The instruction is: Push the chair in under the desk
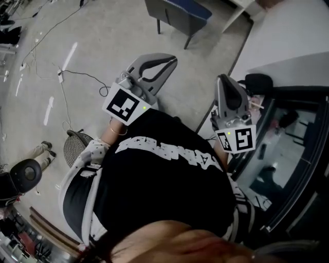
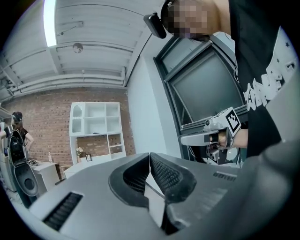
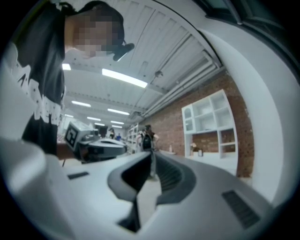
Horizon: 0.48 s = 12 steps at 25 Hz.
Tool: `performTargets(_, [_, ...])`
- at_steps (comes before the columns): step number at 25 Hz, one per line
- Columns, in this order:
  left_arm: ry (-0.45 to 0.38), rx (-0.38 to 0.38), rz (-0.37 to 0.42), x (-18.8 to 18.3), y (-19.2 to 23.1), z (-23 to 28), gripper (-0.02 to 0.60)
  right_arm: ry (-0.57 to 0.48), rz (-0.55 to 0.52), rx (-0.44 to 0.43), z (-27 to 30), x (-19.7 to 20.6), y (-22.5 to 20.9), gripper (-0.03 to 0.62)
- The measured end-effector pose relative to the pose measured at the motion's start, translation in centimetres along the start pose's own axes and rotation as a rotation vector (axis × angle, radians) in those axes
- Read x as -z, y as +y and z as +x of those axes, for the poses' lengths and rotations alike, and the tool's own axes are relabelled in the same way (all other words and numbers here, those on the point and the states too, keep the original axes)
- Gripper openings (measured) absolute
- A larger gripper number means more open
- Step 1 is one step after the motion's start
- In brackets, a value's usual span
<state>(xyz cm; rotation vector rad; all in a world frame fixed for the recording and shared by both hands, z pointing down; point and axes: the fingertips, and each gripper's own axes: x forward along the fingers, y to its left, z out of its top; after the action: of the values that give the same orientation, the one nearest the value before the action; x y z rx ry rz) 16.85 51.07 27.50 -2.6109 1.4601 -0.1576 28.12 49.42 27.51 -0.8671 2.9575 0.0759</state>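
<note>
Both claws are pinched fully shut with nothing in them: the left gripper (image 1: 168, 61) and right gripper (image 1: 224, 81) poke out level. The chair (image 1: 177, 14) sits well ahead across open grey floor (image 1: 103, 46), beside the white desk (image 1: 235, 14), and neither gripper touches it. There's lots of room on the left apart from a loose cable (image 1: 61, 77), but a dark-framed glass panel (image 1: 295, 149) is close on the right. Containers: a mesh bin (image 1: 76, 148) I can't see into, and a white shelf unit (image 2: 96, 126) with a small flower vase (image 2: 78, 152) on its ledge.

Left tool (image 1: 167, 60) jaws closed, right tool (image 1: 224, 79) likewise, both seemingly held level, side by side
</note>
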Motion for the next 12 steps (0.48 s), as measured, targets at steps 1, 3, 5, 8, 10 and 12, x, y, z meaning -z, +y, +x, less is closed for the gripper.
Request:
performTargets(1, [0.001,-0.003,-0.008,0.3,0.8,0.0,0.034,0.001,-0.001,-0.001,0.8,0.1,0.0,0.034])
performTargets(3, [0.004,-0.005,-0.017,0.8,2.4,0.1,0.034,0.011,-0.003,-0.004,2.3,0.4,0.0,0.034])
performTargets(5, [0.004,-0.006,-0.02,1.3,4.0,0.4,0.034,0.028,-0.003,-0.005,3.8,0.8,-0.1,0.034])
performTargets(8, [-0.003,-0.007,-0.035,2.0,6.3,0.8,0.034,0.053,-0.009,-0.004,6.0,1.2,-0.5,0.034])
performTargets(10, [-0.002,-0.008,-0.04,2.5,7.9,1.0,0.034,0.062,-0.018,-0.002,7.6,1.3,-0.7,0.034])
performTargets(12, [0.0,-0.011,-0.043,3.0,9.5,1.2,0.035,0.073,-0.023,-0.001,9.2,1.4,-0.9,0.034])
